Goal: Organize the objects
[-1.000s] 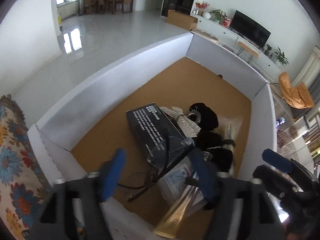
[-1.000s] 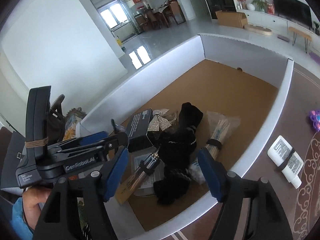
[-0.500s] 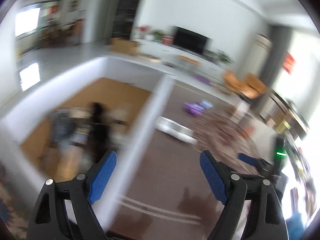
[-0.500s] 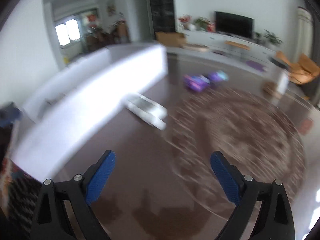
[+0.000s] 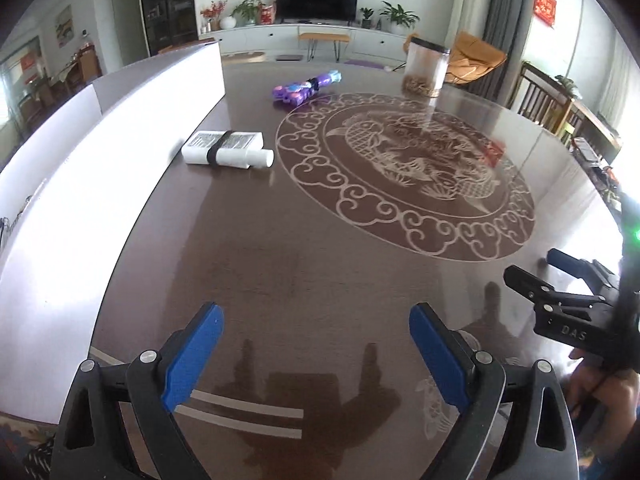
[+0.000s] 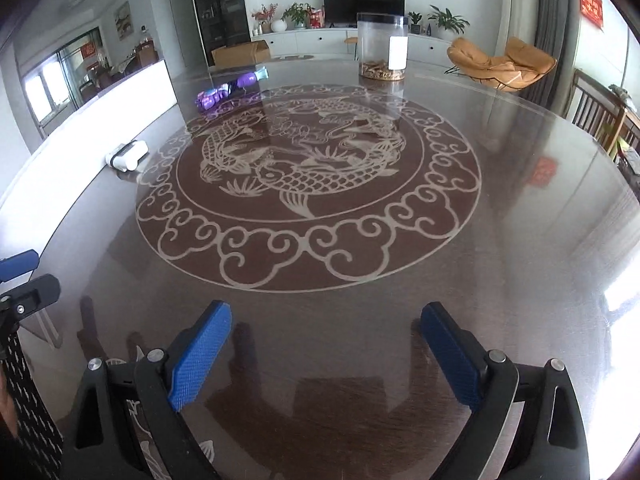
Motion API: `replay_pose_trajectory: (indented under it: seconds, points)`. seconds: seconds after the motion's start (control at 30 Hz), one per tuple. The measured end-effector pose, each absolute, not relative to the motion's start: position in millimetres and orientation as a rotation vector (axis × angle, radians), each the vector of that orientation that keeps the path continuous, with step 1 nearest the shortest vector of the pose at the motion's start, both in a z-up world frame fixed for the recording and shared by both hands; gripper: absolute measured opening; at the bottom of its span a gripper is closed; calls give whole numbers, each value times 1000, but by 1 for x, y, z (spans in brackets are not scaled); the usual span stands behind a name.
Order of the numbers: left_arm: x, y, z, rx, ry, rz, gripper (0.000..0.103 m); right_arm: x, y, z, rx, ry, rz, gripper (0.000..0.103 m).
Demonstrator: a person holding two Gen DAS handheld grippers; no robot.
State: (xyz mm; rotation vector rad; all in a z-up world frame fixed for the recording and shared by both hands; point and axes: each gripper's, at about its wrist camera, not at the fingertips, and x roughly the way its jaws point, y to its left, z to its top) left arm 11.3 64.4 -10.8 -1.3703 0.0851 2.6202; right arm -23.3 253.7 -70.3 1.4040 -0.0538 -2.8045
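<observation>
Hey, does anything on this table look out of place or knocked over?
Nothing looks spilled or damaged. The white bottle lies on its side beside the white box wall, and the purple toy lies loose farther back. The clear jar stands upright.

left tongs (image 5: 316, 344): black angular plastic arms, each tipped with a blue textured pad (image 5: 192, 360)
left tongs screws: round silver ones on the arms behind the pads
right tongs (image 6: 326, 354): same black frame, ribbed blue pads (image 6: 200, 360), silver screws
right tongs marking: white letters "DAS" on the black side, seen from the left wrist view
right tongs light: small green lamp glowing on the body
clothing: black fabric with a small white pattern (image 6: 28, 412) at the left edge of the right wrist view
</observation>
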Motion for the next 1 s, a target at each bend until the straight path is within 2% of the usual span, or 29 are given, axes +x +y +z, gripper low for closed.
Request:
replay_pose_trajectory:
  seconds: [0.23, 0.63, 1.0]
  points:
    - [21, 53, -26, -1390, 132, 2658, 95, -28, 241, -77, 1428, 28, -2784, 101]
    - [10, 29, -41, -1456, -47, 2670, 95, -27, 243, -78, 1433, 29, -2783, 103]
    - [9, 29, -41, -1466, -45, 2678, 95, -27, 243, -78, 1432, 29, -2783, 103]
